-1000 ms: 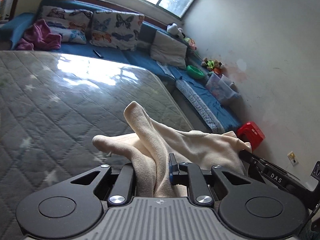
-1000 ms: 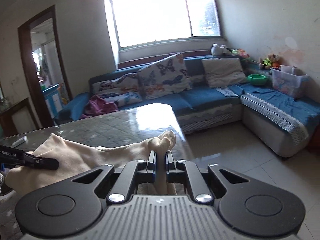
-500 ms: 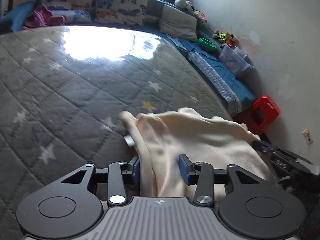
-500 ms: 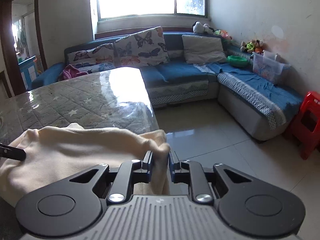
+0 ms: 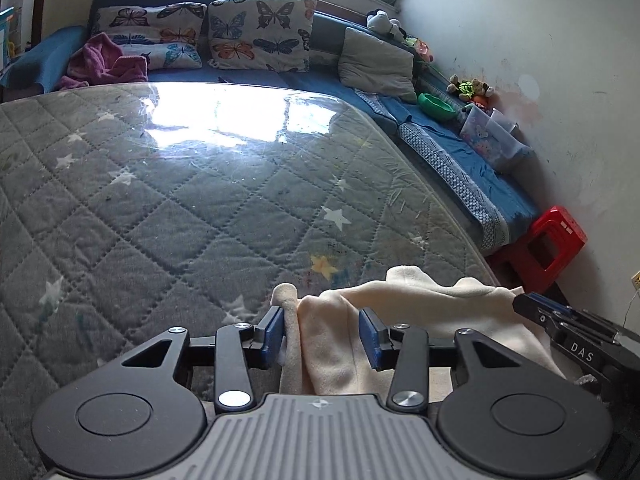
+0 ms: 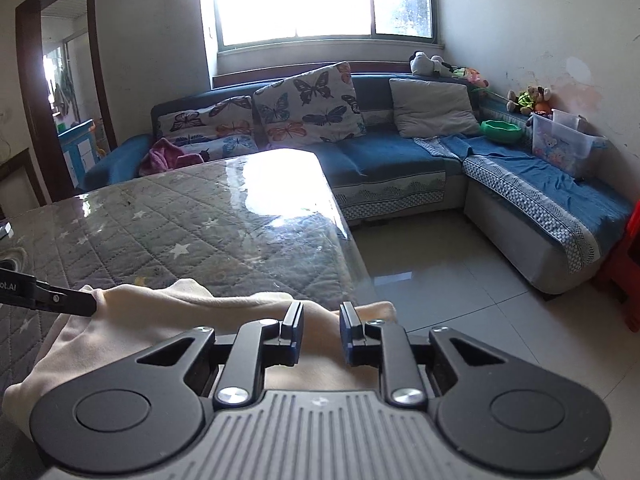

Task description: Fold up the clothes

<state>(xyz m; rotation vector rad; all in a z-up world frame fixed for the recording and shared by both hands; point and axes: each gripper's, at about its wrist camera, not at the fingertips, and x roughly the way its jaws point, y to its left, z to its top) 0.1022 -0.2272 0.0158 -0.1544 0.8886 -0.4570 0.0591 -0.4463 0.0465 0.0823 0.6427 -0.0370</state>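
A cream fleece garment (image 5: 424,320) lies bunched at the near right corner of the grey quilted table (image 5: 180,208). My left gripper (image 5: 323,334) is open, its blue pads apart, with a fold of the garment lying loose between them. My right gripper (image 6: 319,330) is open too, its jaws apart over the garment (image 6: 168,320), which lies flat under it at the table's right edge. The right gripper shows at the right in the left wrist view (image 5: 568,328). The left gripper's fingertip (image 6: 60,300) shows at the left in the right wrist view.
A blue corner sofa (image 6: 400,160) with butterfly cushions (image 6: 308,108) runs behind and to the right of the table. A purple cloth (image 5: 104,64) lies on the sofa. A red stool (image 5: 548,240) stands by the right wall. Tiled floor (image 6: 460,280) lies right of the table.
Both grippers lowered the garment onto the table and opened. One second ago both were shut on raised folds; now the cloth lies loose between the open jaws.
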